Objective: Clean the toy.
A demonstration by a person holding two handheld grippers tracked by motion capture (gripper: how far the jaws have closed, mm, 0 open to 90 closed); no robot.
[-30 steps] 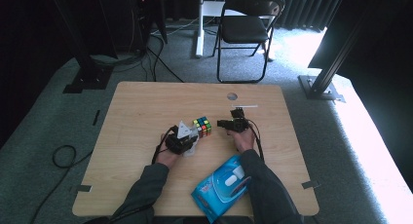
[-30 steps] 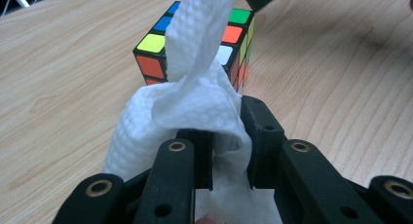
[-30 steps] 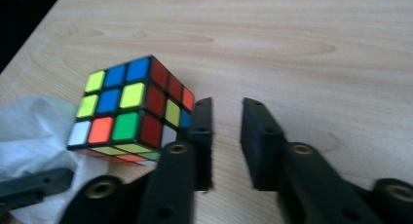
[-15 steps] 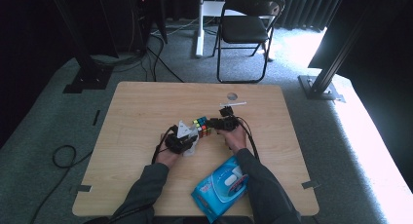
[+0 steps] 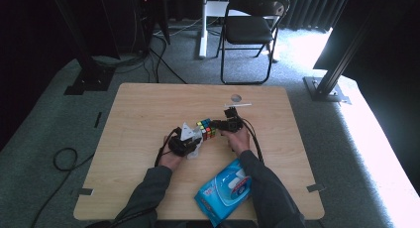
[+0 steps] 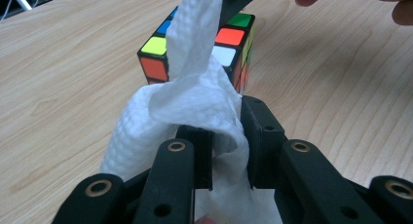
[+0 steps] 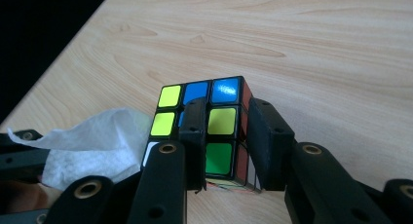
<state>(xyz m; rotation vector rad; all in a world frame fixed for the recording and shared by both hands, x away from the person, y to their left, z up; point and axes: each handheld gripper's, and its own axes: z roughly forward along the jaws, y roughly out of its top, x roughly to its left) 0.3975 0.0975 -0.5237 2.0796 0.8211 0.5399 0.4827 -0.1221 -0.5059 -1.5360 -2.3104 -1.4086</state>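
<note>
Rubik's cube (image 5: 206,128) stands on the wooden table (image 5: 143,109) near its centre, with the left gripper (image 5: 190,141) at its 7 o'clock and the right gripper (image 5: 221,125) at its 3 o'clock in the high view. In the right gripper view the cube (image 7: 214,129) sits at the jaw tips: one black jaw lies across the top face over the blue, yellow and green tiles, the other bears on the red side face, so the right claw is clamped on one edge layer of the cube; its jaws have just opened a little and closed again around that layer. In the left gripper view the left claw is closed on a white wipe (image 6: 190,97), the cloth bunched between the pads and one flap standing up against the near corner of the cube (image 6: 229,44). The right gripper view shows the same wipe (image 7: 92,143) touching the cube at its 9 o'clock. A blue pack of wipes (image 5: 224,191) lies at the table's 6 o'clock edge, between the person's forearms. The step in hand appears to be wiping the cube: the right claw steadies it while the left brings the cloth to it. The next move probably calls for the left gripper to drag the wipe across an exposed face while the right grip stays firm, since a loose hold would let the cube slide or let a layer twist.
</note>
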